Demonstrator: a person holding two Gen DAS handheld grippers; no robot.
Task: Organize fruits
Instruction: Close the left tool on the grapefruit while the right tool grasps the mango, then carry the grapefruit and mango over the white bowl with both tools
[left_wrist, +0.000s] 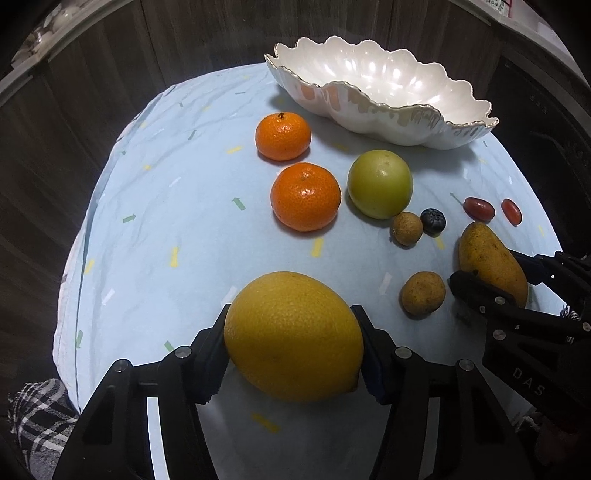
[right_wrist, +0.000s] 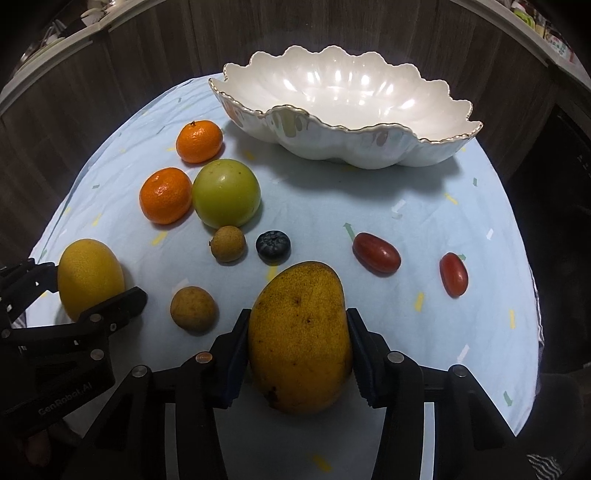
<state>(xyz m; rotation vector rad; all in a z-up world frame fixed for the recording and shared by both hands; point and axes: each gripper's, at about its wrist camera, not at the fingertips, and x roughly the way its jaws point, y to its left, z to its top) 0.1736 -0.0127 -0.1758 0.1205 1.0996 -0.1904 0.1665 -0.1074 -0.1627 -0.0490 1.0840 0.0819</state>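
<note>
Fruits lie loose on the worktop (right_wrist: 461, 177), none yet in the white scalloped bowl (right_wrist: 343, 110) at its far edge, so the sorting looks barely begun. Near the left edge the left tool (left_wrist: 293, 349) pinches a lemon (left_wrist: 293, 334) resting on the cloth. Next come two tangerines (right_wrist: 166, 195), a green apple (right_wrist: 226, 192), two brown longans (right_wrist: 192, 309) and a blueberry (right_wrist: 273, 245). At the near edge the right tool (right_wrist: 299, 354) pinches a mango (right_wrist: 300, 338). Two red grape tomatoes (right_wrist: 376, 253) sit toward the right edge. Nothing blocks either path to the bowl.
</note>
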